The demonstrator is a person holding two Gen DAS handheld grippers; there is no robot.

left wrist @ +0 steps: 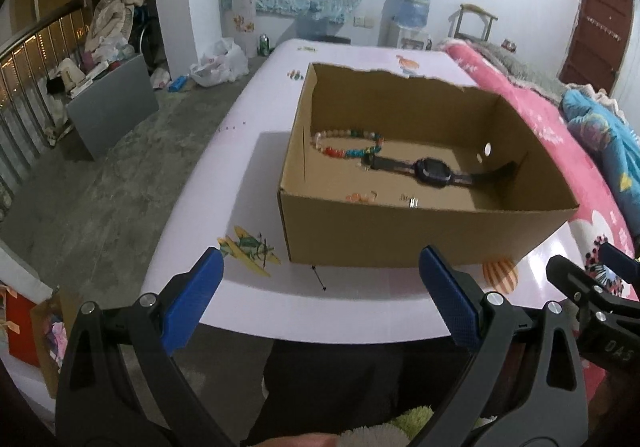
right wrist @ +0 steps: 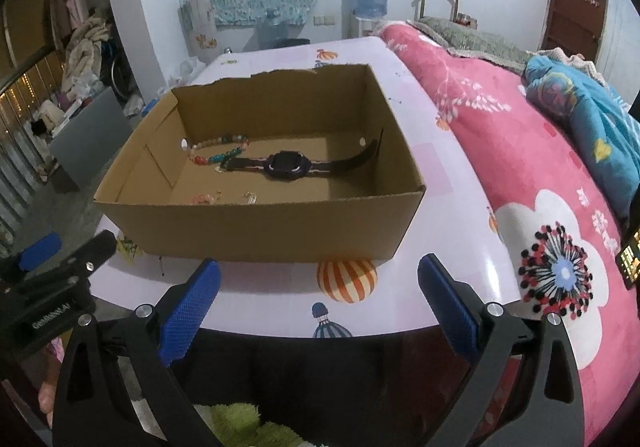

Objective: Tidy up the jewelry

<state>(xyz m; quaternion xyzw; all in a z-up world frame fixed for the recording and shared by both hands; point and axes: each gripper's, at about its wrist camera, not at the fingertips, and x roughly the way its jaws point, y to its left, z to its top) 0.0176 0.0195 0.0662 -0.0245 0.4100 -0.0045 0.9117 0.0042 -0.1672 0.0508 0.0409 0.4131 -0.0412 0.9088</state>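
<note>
Claws, left (left wrist: 320, 299) and right (right wrist: 318, 299), hang wide apart, holding nothing; reaching for beads (left wrist: 347, 143) could snag the watch (left wrist: 434, 172) strap lying on them.

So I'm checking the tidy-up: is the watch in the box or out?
In. The watch lies flat on the floor of the open cardboard box, beside the bead bracelet.

Box (right wrist: 256, 223) open-topped — walls ring it.

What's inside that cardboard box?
In the box: a bead bracelet, a black watch lying flat, strap end against the right wall, and small pieces near the front, too small to identify. The front wall hides the floor just behind it.
</note>
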